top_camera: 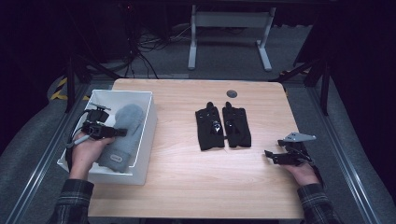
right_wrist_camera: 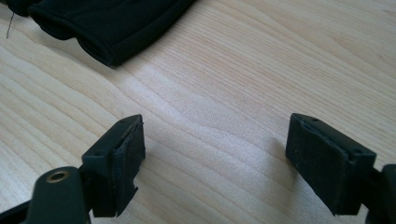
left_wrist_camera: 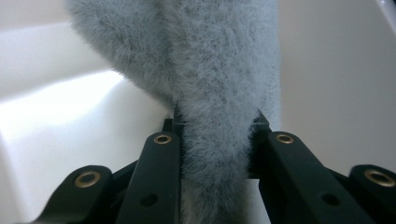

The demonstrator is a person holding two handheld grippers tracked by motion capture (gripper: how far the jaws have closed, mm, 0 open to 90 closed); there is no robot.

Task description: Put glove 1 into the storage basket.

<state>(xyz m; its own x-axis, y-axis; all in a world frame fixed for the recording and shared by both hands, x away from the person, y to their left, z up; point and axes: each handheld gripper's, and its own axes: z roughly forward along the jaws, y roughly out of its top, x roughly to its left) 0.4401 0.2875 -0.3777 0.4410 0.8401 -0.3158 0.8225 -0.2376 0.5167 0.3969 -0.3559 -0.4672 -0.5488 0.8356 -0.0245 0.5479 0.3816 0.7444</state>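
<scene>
Both grippers are accounted for at once: the left gripper is clamped on a fluffy grey knitted mitten, its black jaws pinching a fold of the pile between the pads, while the right gripper rests with its jaws spread wide and nothing between them, low over the pale wooden table at about four o'clock. The mitten is seen inside the white rectangular plastic bin at the table's nine o'clock edge, lying lengthwise with its rounded tip toward twelve o'clock. The step in hand is judged to be the setting down of the mitten in the bin. It is best done by having the soft fabric lowered until it is borne by the bin floor before the jaws are parted, so that it is not dropped askew. The pads should then be opened fully and drawn straight back, since long pile can cling to them. A pair of black fabric gloves lies flat near the table's centre, at about ten o'clock of the right gripper and well apart from the bin; it is likely to be taken afterwards.
</scene>
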